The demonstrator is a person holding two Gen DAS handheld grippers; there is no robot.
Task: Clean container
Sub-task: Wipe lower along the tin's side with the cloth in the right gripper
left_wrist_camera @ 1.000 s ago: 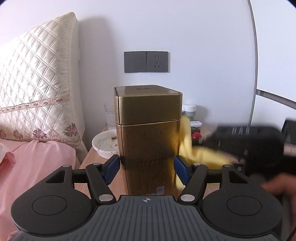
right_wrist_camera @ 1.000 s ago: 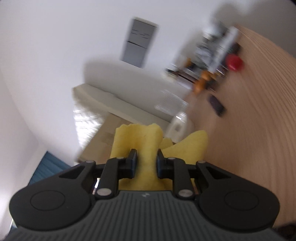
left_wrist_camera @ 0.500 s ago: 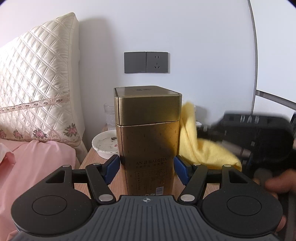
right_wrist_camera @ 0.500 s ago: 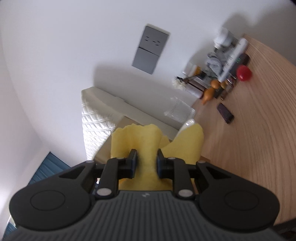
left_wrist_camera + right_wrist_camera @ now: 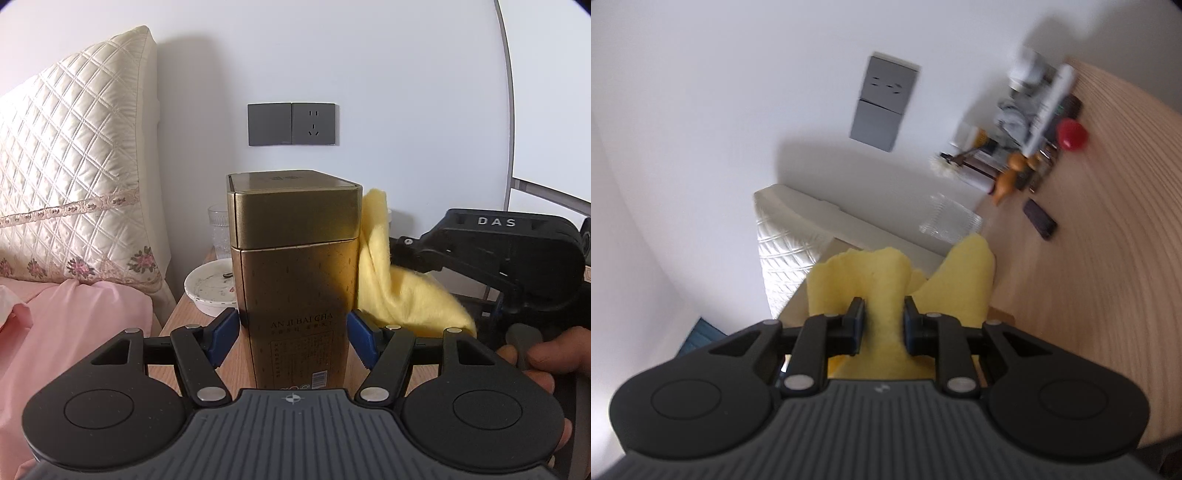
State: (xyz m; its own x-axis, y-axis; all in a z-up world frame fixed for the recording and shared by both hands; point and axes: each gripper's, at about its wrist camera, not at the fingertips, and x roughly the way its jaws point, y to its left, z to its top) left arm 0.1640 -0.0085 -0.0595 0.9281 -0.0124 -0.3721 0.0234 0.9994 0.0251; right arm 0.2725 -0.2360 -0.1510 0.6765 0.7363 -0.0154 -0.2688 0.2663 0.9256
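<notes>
we hold the gold tin (image 5: 295, 273) upright near the bench's (image 5: 236, 363) left edge, our left gripper (image 5: 293, 336) fingers clamped on its lower sides. our right gripper (image 5: 880, 325) fingers pinch a yellow cloth (image 5: 399, 291) against the tin's right side.

A tall square gold tin (image 5: 295, 273) stands upright, lid on, with a soft yellow cloth (image 5: 391, 280) pressed against its right side.
</notes>
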